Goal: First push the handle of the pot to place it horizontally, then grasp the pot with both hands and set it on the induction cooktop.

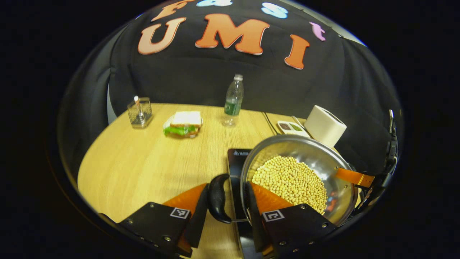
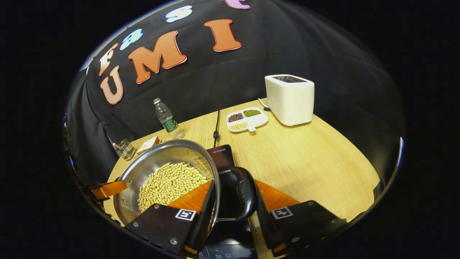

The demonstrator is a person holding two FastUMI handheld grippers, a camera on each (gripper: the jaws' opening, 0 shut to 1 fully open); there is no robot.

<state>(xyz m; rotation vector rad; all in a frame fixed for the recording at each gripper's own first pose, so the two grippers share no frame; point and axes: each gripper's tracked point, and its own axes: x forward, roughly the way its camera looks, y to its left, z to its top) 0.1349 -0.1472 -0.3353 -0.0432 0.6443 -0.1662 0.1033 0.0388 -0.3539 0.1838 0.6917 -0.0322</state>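
A pale wooden table (image 1: 143, 158) stands against a black cloth wall. At the bottom centre of the left gripper view, the left gripper (image 1: 226, 201) has its two fingers on either side of a black loop handle (image 1: 217, 198) of the pot (image 1: 337, 172); whether both press on it cannot be told. At the bottom centre of the right gripper view, the right gripper (image 2: 235, 201) straddles the pot's other handle (image 2: 246, 194) the same way, one finger reaching over the rim.

The pot (image 2: 143, 169) is a shiny steel bowl filled with yellow beans (image 1: 291, 181), sitting over the dark cooktop (image 2: 222, 154), though whether it rests there or hangs just above is unclear. It is likely heavy and stiff, its polished wall slippery, so the two handles are the sound places to hold. Loose beans would shift or spill if it tilts; both sides should stay level.

Farther back are a bottle (image 1: 233, 100), a sandwich (image 1: 183, 124), a divided dish (image 2: 247, 119) and a white toaster (image 2: 289, 99).
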